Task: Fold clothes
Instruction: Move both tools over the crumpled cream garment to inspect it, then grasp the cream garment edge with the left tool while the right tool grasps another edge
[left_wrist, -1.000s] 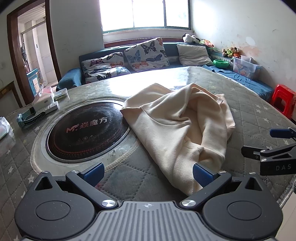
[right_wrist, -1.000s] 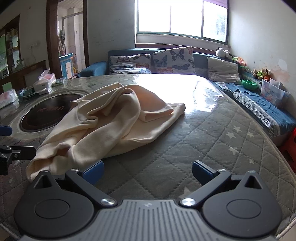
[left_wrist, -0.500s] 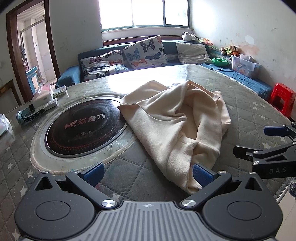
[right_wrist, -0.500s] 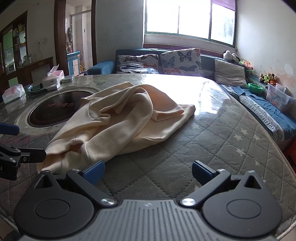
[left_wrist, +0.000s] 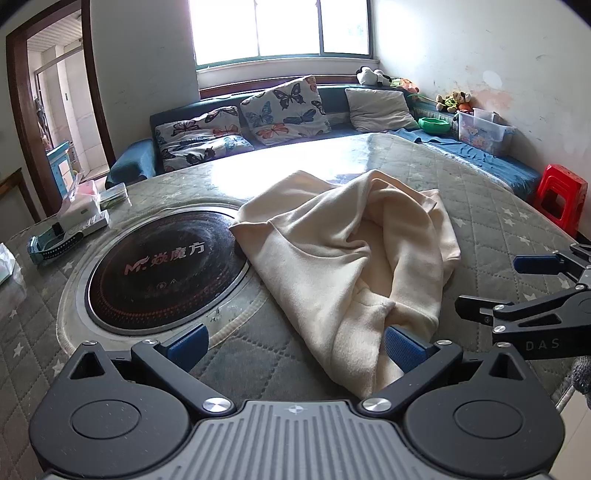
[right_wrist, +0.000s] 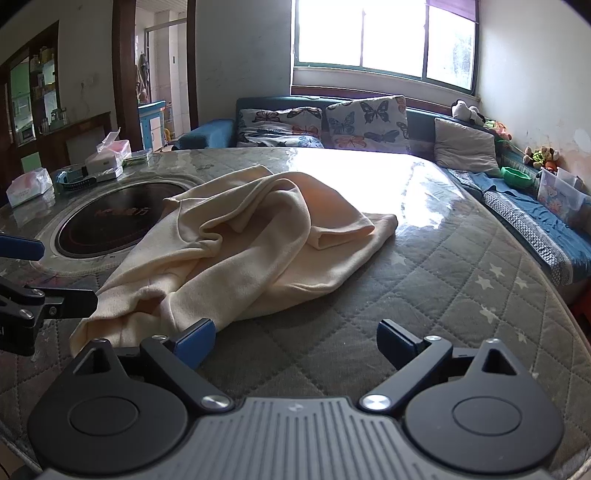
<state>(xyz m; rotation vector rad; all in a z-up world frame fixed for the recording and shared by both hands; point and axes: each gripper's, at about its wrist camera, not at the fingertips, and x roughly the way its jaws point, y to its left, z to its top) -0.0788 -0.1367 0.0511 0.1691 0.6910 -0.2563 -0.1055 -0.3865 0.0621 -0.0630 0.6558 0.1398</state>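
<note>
now both grippers sit lower and nearer the cream garment (left_wrist: 354, 266) than a second ago. left gripper (left_wrist: 295, 345) gapes wide, bare table (left_wrist: 498, 206) between; right gripper (right_wrist: 295, 341) wide too, jaws just narrowing slightly, nothing between. the garment lies crumpled beside the round black cooktop (left_wrist: 162, 266).

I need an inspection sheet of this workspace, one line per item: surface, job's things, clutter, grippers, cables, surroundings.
Surface: round table under a grey quilted cover with stars; a black round plate is set in it.
Job's things: one cream garment, crumpled, unfolded, its edge lying over the plate's rim.
Clutter: tissue box, white box and blue strap at the far left.
Grippers: left hand-held gripper open, garment's near end between its fingers; right hand-held gripper open, jaws just closing slightly, nothing between them.
Cables: nothing seen.
Surroundings: sofa with butterfly cushions, window, red stool.
</note>
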